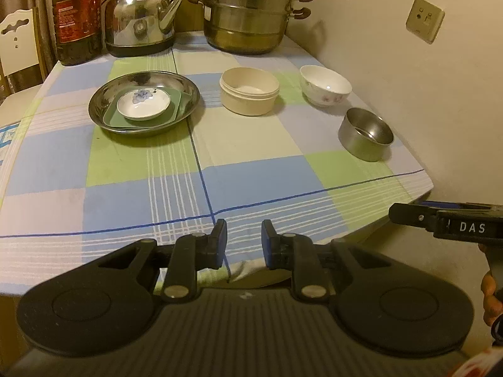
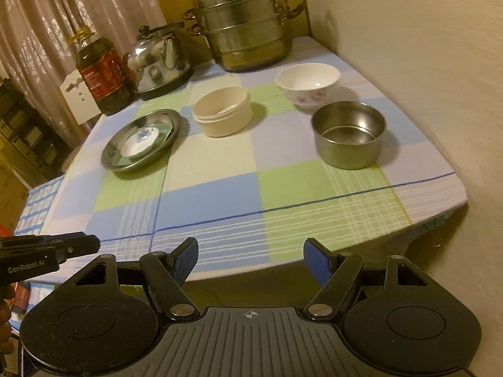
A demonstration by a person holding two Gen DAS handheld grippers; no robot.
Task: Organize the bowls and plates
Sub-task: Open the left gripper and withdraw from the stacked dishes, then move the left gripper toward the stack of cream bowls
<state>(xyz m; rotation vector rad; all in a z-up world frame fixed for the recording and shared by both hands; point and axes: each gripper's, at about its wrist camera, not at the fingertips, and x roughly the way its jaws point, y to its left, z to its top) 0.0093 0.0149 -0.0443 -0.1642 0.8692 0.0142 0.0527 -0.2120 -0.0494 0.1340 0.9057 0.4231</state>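
Observation:
On the checked tablecloth a steel plate holds a green square plate with a small white saucer painted with a blue flower on top. To its right stand a cream bowl, a white bowl with pink flowers and a steel bowl. My left gripper hovers over the table's near edge, its jaws a narrow gap apart and empty. My right gripper is wide open and empty, short of the steel bowl. Both are well back from the dishes.
An oil bottle, a steel kettle and a tiered steamer pot line the back of the table. The wall runs close along the right side. A white chair back stands at the left.

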